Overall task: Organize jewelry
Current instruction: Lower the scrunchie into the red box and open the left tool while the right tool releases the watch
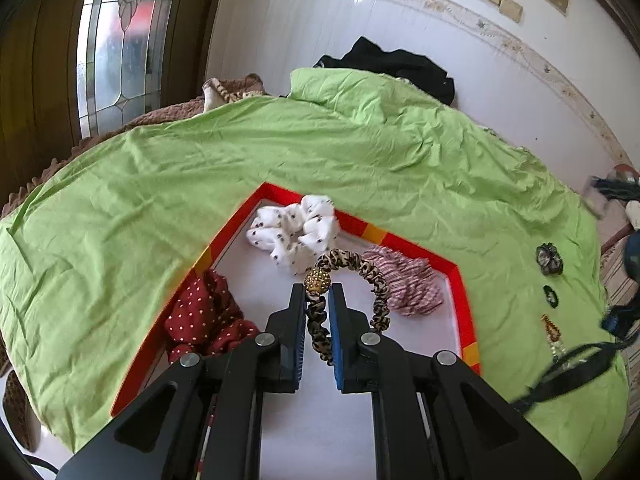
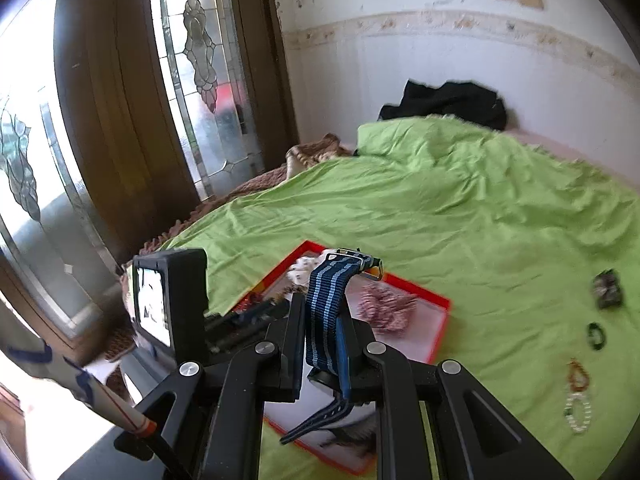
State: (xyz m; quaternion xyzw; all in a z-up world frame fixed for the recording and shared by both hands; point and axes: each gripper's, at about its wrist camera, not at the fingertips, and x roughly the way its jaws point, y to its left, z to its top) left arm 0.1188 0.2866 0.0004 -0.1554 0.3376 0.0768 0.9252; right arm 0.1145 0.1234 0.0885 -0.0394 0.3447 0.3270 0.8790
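Already clenching: left gripper (image 1: 317, 300) pinching the leopard-print band (image 1: 352, 276) just below its gold bead, over the red-rimmed tray (image 1: 460, 296); right gripper (image 2: 320, 320) nipping the blue striped watch strap (image 2: 326, 312). Risking a slip, with the loop dangling loose and liable to snag the striped scrunchie (image 1: 404, 286). Leaving bare tray floor between scrunchies; beyond, open green sheet (image 1: 240, 152).

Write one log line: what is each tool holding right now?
left tool: shut on leopard scrunchie | right tool: shut on blue striped strap | both over red tray
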